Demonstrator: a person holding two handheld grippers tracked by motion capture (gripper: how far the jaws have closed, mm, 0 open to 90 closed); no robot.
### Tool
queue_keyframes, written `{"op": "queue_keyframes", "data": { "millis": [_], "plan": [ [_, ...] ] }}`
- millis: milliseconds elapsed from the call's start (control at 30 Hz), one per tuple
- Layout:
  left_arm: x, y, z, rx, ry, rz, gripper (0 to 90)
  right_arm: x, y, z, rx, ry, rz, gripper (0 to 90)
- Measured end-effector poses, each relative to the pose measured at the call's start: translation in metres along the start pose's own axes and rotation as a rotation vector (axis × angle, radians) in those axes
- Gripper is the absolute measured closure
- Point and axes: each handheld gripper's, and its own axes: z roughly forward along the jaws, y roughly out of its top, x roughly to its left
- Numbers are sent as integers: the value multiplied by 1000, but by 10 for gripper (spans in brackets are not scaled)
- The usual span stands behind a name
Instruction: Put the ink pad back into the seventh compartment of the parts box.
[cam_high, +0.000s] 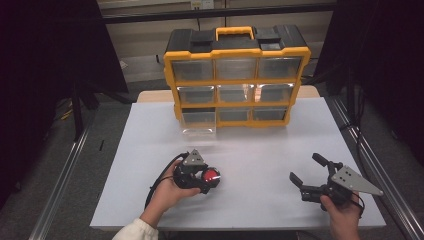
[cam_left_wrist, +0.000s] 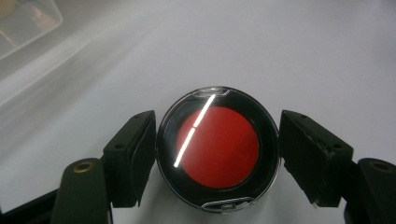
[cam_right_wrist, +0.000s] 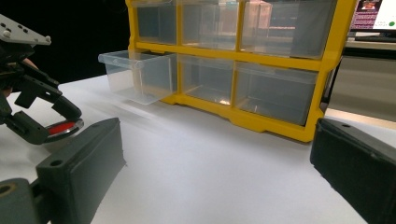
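A yellow and black drawer cabinet (cam_high: 236, 75) stands at the far edge of a white table (cam_high: 260, 165), its three rows of clear drawers facing the person; all positions below are given relative to this cabinet. The bottom-left drawer (cam_high: 199, 123) is pulled out toward the person and projects over the table. In front of the cabinet, nearer the person and a little left of its middle, the left gripper (cam_high: 212, 178) grasps a round compact (cam_high: 210, 175) with a red centre, a black ring and a clear lid. In the left gripper view, the compact (cam_left_wrist: 218, 148) sits squarely between the two black jaws: the left pad (cam_left_wrist: 140, 156) presses against its rim, while the right pad (cam_left_wrist: 306, 156) stands so close to the rim that contact there cannot be told for certain. The compact appears lifted slightly above the table, well apart from the cabinet and nearest its open drawer. The right gripper (cam_high: 307, 172) is held in front of the cabinet's right end, well apart from it, with its jaws released and spread wide and nothing between them. In the right gripper view, these jaws frame the cabinet (cam_right_wrist: 243, 60), its projecting drawer (cam_right_wrist: 135, 74), and the left gripper (cam_right_wrist: 46, 126) carrying the compact (cam_right_wrist: 63, 128).
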Motion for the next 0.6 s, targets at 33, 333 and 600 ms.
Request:
{"op": "queue_keyframes", "data": {
  "millis": [33, 333, 600],
  "plan": [
    [1, 1, -1, 8, 4, 0, 294, 0, 0, 0, -2, -1, 5, 22],
    [6, 9, -8, -30, 14, -24, 294, 0, 0, 0, 0, 3, 1, 23],
    [8, 15, -13, -51, 16, -35, 294, 0, 0, -1, 3, 7, -6, 23]
  ]
}}
